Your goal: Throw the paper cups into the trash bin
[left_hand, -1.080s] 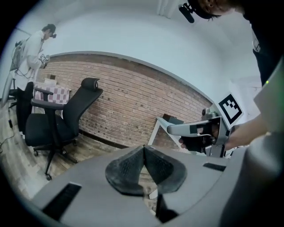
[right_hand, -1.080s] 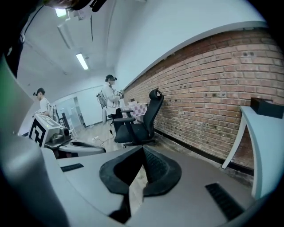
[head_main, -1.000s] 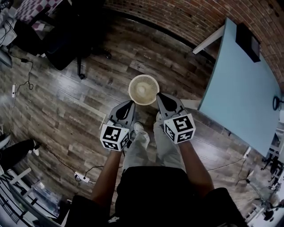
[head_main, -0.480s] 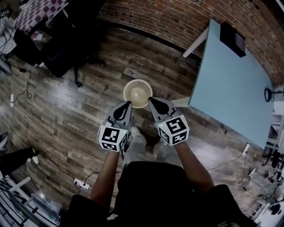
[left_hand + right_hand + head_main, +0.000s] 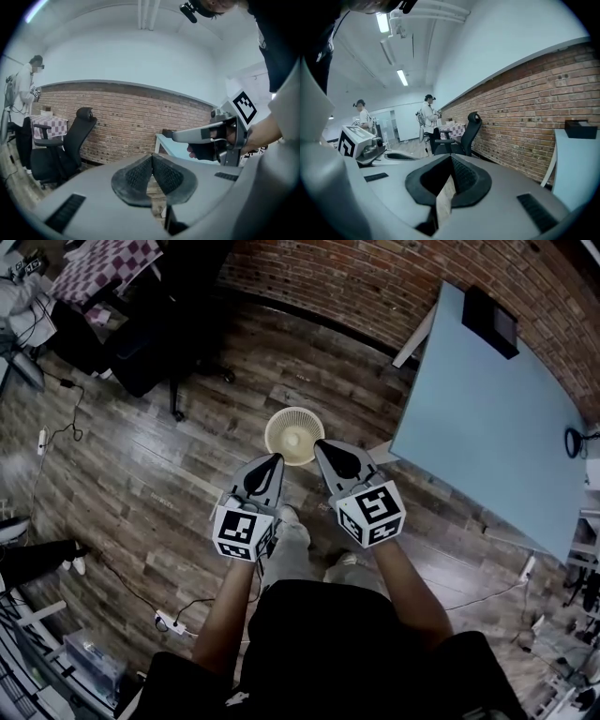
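Landmark: the bin, a round, pale slatted basket standing on the wood floor.
Arms: both of my forearms reach out from the body toward the bin, side by side, elbows tucked in.
Left gripper: on the near side of the bin and a little left of it, nose aimed at the rim and tipped slightly down, marker cube nearest me.
Right gripper: on the near side of the bin and a little right of it, angled inward. From the head view its tip overlaps the rim, and I cannot tell whether they touch.
Left jaws: pressed together at the tips, with nothing between the pads.
Right jaws: also closed tip to tip. Only floor shows through the narrow wedge below the pads, so they are empty.
Cups: the inside of the bin shows pale in the middle, too small for me to say whether cups lie there.
Table: light blue, to the right of the bin.
Brick wall: beyond the bin.
Chair: black, beyond the bin and to its left.
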Motion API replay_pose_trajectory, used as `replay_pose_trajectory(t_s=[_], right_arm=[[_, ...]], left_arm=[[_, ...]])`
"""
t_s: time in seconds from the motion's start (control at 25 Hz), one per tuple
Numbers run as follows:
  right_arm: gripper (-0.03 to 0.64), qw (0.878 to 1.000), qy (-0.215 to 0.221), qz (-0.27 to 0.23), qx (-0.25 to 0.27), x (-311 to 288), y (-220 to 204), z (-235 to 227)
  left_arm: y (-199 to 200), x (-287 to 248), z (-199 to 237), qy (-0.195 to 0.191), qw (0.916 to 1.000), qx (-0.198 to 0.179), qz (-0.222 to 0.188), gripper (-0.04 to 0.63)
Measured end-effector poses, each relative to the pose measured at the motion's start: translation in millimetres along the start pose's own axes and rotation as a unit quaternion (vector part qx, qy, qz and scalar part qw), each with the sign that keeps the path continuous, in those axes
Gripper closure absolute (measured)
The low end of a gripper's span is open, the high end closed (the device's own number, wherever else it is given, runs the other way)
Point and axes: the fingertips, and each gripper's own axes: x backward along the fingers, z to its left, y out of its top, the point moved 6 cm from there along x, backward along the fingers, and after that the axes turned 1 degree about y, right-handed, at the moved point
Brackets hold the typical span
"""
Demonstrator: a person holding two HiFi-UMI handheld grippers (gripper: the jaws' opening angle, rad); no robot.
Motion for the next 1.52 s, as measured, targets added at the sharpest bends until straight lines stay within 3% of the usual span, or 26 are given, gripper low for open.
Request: replay_pose_trajectory(t_s=[0.24,0.8,1.52], right_arm=[[0.612,1.000,0.010,-0.021,0.007,47.1,2.3,1.8],[0.612,0.998,0.014,-0.046,0.034,158.7,-6.7,16.9],[0.612,0.996,0.013,-0.077,0.042,248.1,-20.7,46.2]], left_arm=[[-2.1,14.9,-45.5,0.009,0.9999,-0.001,-0.013,0.586],[22.2,54.0,-141.5,0.027,0.9974,-0.048,-0.047,0.586],[23.7,109.4,-226.4,0.039,0.9940,-0.069,-0.076,0.586]])
